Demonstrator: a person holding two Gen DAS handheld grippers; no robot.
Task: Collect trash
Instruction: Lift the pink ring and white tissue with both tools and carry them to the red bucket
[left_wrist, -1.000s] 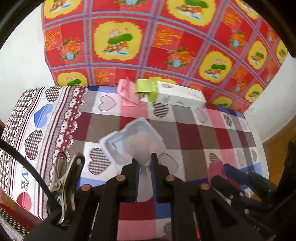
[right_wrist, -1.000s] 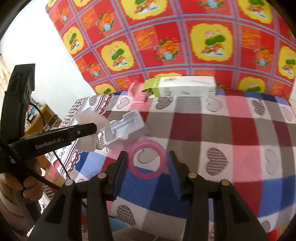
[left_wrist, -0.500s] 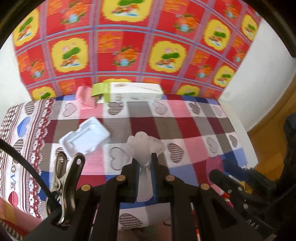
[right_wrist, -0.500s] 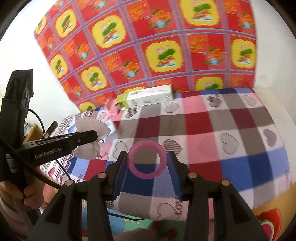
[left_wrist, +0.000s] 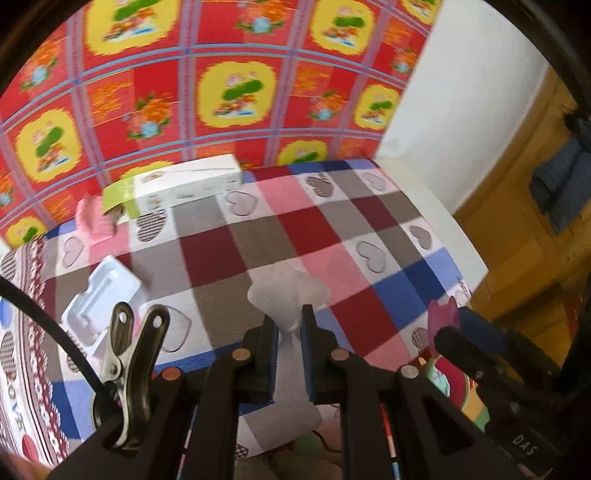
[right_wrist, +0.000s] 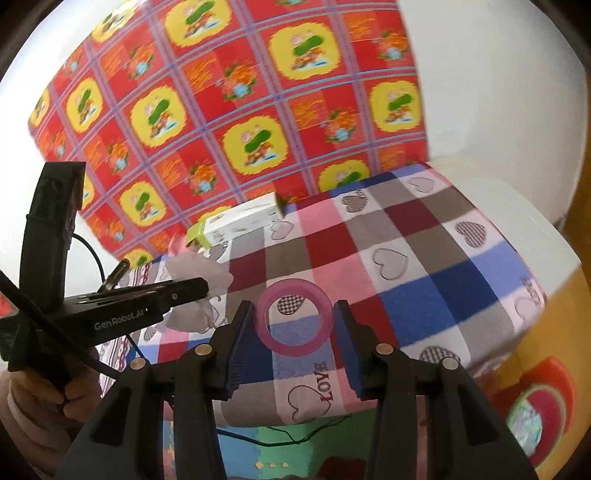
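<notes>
Between the fingers of my left hand-held gripper (left_wrist: 289, 334) sits a pinched tissue (left_wrist: 286, 291). My right hand-held gripper (right_wrist: 294, 325) squeezes a pink ring (right_wrist: 294, 318). I should keep both grips tight and carry them slowly to the bin.

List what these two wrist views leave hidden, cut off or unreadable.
- Left wrist: lower part of the white tissue sits behind the left tool.
- Left wrist: pink ring is mostly hidden by the right tool.
- Both views: print on the white box is blurred and too small.
- No trash bin in view.
</notes>
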